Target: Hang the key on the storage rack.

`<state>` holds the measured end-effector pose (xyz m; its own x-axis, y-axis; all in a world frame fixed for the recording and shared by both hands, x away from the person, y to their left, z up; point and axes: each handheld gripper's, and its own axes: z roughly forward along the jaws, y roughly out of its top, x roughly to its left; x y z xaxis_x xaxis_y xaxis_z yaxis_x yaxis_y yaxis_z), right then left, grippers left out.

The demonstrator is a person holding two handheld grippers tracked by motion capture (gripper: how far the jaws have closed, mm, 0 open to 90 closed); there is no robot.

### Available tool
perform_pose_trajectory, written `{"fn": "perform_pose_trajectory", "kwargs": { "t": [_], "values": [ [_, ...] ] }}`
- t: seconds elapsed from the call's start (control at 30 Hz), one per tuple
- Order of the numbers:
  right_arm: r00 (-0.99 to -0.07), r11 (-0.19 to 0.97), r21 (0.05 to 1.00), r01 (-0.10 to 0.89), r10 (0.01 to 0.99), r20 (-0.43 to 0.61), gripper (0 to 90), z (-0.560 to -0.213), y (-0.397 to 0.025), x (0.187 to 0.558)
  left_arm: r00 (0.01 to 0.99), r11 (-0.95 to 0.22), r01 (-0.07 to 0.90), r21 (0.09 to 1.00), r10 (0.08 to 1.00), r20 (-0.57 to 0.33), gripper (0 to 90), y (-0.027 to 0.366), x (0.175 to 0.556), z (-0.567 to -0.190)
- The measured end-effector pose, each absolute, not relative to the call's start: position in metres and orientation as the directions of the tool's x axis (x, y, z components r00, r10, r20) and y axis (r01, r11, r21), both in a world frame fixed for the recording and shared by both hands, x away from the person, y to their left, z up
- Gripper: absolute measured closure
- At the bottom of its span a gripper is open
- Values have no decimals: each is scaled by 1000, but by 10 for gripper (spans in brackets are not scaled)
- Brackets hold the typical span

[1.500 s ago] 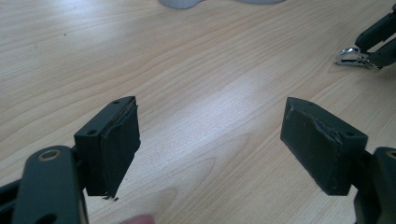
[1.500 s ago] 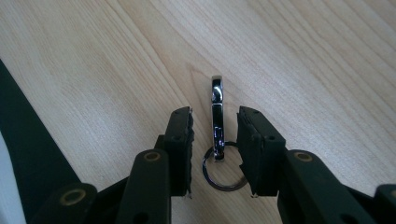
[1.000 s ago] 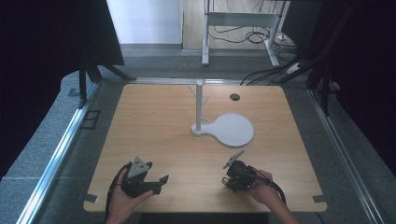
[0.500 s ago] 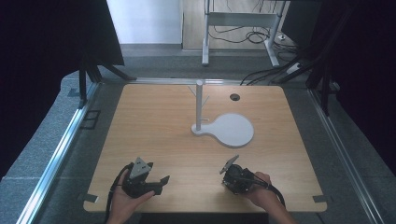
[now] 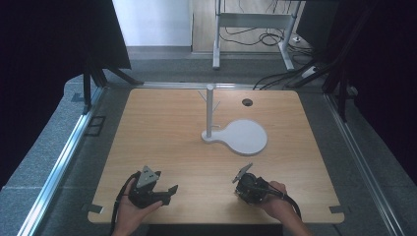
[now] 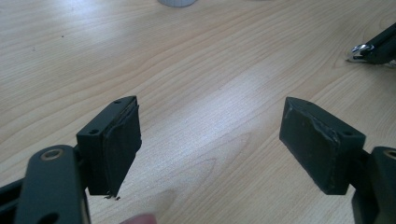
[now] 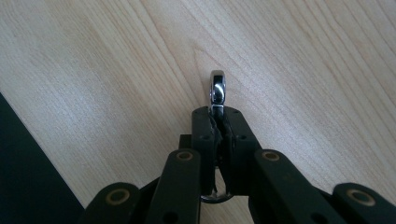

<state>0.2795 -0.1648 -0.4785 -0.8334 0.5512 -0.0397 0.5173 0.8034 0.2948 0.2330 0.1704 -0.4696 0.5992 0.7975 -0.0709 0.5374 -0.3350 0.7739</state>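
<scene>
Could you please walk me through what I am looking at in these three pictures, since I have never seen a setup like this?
No robot arm is here: a person sits at a wooden table and holds a hand-operated gripper in each hand. The high view looks down from above the person's side; the left gripper is at its lower left, the right gripper at its lower right. Each of the other two pictures comes from a camera riding on one gripper, looking along its black fingers. The left gripper view shows its fingers spread wide apart over bare wood, holding nothing. The right gripper view shows its fingers closed on a small shiny metal ring that sticks out past the tips; what the ring belongs to is hard to tell. Farther back on the table stands a white stand: an upright post with small arms on a round flat base.
</scene>
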Motion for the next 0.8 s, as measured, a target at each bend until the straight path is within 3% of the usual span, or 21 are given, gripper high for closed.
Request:
{"fn": "perform_pose_trajectory", "kwargs": {
  "t": [0.8],
  "values": [
    [-798, 758, 391, 523, 596, -87, 847, -432, -178, 303, 600, -339, 545, 767, 797, -74, 210, 170, 234, -471]
  ]
}}
